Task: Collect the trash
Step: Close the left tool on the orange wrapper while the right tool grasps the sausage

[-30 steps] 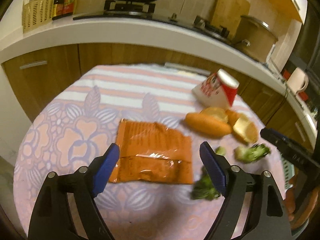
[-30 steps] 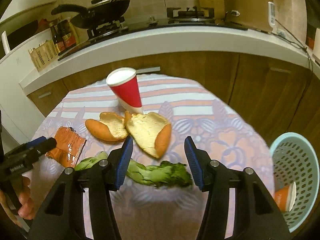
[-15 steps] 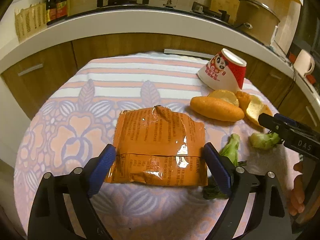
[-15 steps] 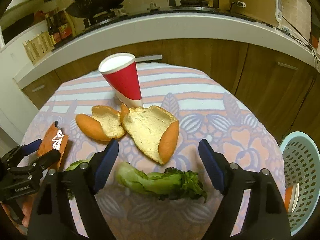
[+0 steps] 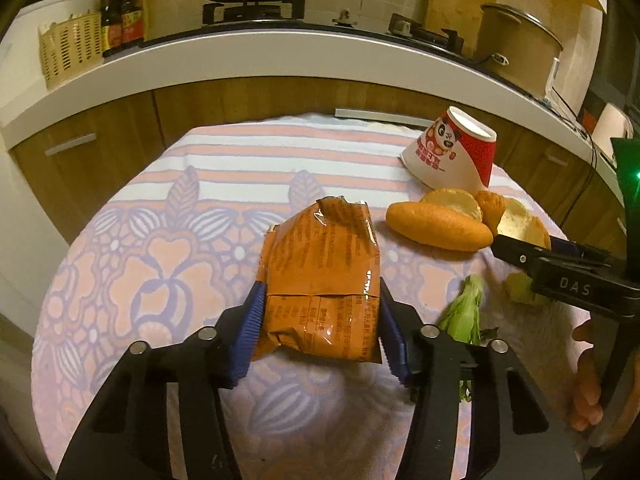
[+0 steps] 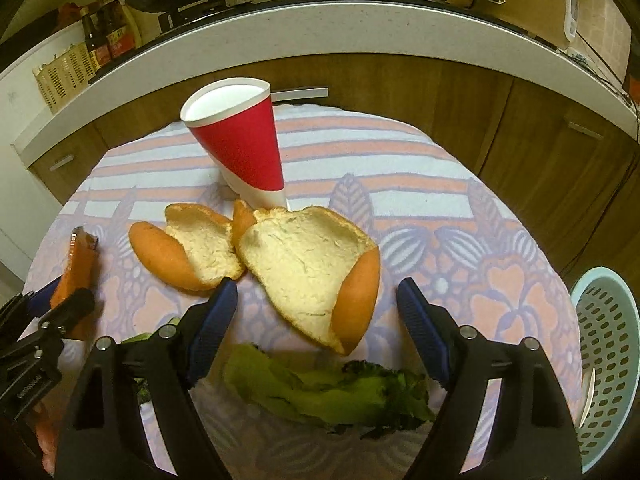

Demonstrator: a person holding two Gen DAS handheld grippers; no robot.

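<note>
Left wrist view: left gripper fingers are closing on the orange snack packet; squeeze squarely before lifting. Right gripper fingers gape above the pomelo peel.

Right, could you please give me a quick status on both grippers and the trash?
Left gripper closing, pads on crinkled orange foil packet. Right gripper open, empty, above torn bread crust and green vegetable scrap. Nothing blocking.

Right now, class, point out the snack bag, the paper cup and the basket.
snack bag (image 5: pixel 322 276), left wrist view, middle of its front.
paper cup (image 6: pixel 244 148), right wrist view, red side.
basket (image 6: pixel 608 344), right wrist view, inner wall.
</note>
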